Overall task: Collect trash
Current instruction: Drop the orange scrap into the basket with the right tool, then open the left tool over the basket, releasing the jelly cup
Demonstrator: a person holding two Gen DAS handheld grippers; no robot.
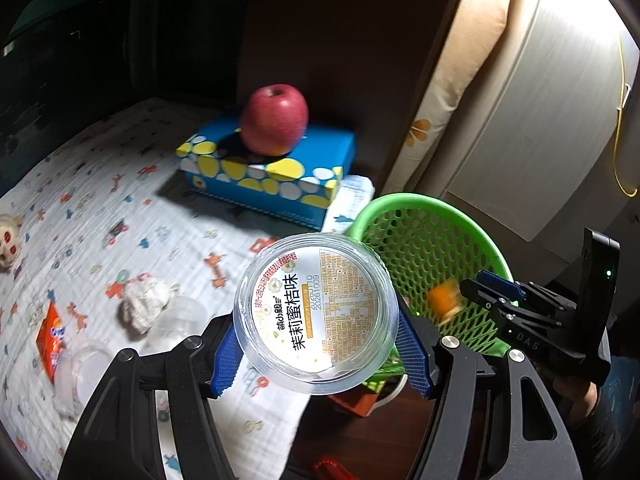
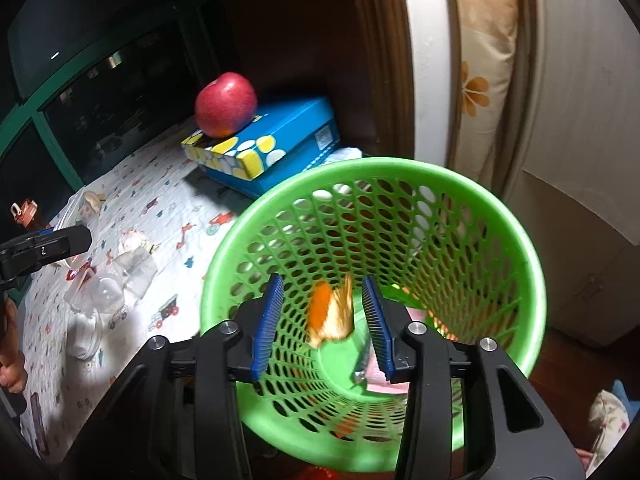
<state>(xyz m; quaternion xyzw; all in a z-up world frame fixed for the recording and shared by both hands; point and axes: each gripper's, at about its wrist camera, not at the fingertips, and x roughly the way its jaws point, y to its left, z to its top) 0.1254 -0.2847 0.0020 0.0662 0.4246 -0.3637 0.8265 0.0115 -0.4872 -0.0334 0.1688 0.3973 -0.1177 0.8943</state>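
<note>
My left gripper point(image 1: 320, 356) is shut on a clear plastic cup point(image 1: 316, 312) with a printed lid, held above the table's right edge beside the green mesh basket point(image 1: 424, 240). My right gripper point(image 2: 324, 320) hangs over the basket point(image 2: 400, 168) with its jaws open. A blurred orange and white wrapper point(image 2: 330, 314) is between the blue pads point(image 2: 268, 320) without touching either. From the left wrist view the right gripper point(image 1: 492, 292) appears at the basket's rim, with the orange wrapper point(image 1: 442, 300) just ahead of its tips. The left gripper's tip point(image 2: 44, 244) shows at the far left of the right wrist view.
A red apple point(image 1: 274, 120) rests on a blue tissue box point(image 1: 264, 172) at the back of the patterned tablecloth point(image 1: 100, 184). A crumpled tissue point(image 1: 142, 304), an orange packet point(image 1: 52, 336) and clear plastic cups point(image 2: 104, 292) lie on the cloth. Pink trash point(image 2: 380, 376) lies in the basket.
</note>
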